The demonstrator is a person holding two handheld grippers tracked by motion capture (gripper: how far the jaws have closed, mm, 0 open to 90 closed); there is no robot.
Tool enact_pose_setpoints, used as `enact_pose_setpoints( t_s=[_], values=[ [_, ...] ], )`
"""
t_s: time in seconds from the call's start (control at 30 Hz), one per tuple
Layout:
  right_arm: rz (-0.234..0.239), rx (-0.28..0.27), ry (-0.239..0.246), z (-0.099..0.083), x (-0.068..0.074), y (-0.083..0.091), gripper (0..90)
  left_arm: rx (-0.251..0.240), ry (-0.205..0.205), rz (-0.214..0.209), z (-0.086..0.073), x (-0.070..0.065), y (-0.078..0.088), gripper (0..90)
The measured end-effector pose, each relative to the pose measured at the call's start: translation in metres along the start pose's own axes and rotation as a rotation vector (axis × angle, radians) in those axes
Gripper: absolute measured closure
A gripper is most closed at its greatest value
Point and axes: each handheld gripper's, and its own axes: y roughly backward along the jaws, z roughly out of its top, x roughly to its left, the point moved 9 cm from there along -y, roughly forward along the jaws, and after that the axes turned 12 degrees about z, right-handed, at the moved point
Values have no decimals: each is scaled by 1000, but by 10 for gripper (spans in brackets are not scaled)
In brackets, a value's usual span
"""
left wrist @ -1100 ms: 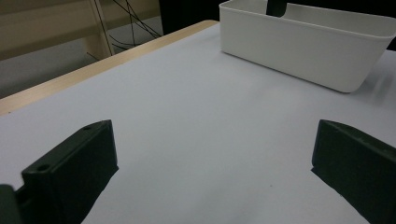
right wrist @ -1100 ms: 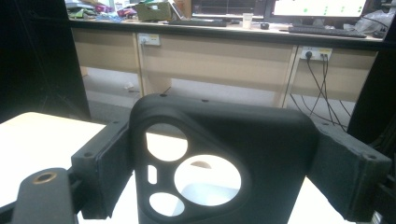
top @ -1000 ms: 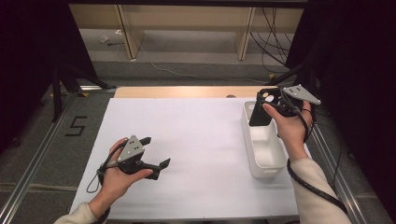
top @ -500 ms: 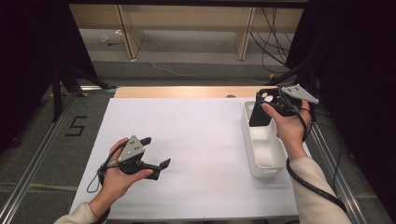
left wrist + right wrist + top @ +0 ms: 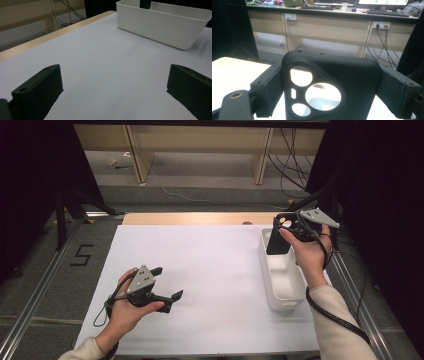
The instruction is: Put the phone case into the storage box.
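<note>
A black phone case [image 5: 332,90] with round camera cut-outs sits clamped between the jaws of my right gripper [image 5: 286,229]. In the high view the phone case [image 5: 278,241] hangs upright over the far end of a white rectangular bin [image 5: 287,292] at the table's right side. My left gripper [image 5: 167,284] rests low over the white table sheet [image 5: 210,270] at the front left, jaws wide open with nothing between them. In the left gripper view the white bin [image 5: 162,23] stands ahead, with the case's dark bottom end [image 5: 145,3] dipping over its rim.
The white sheet covers most of the table; a wooden strip [image 5: 200,218] runs along its far edge. Metal rails [image 5: 35,290] flank both sides. Beyond the table stand wooden shelving legs [image 5: 135,155] and loose cables [image 5: 295,150] on the floor.
</note>
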Motion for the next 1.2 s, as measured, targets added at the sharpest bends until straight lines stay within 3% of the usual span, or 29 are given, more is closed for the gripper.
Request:
enact_pose_setpoints(
  t_s=[1.2],
  values=[
    [5, 29, 8, 4, -4, -13, 160, -2, -2, 2, 1, 1, 0, 0]
  ],
)
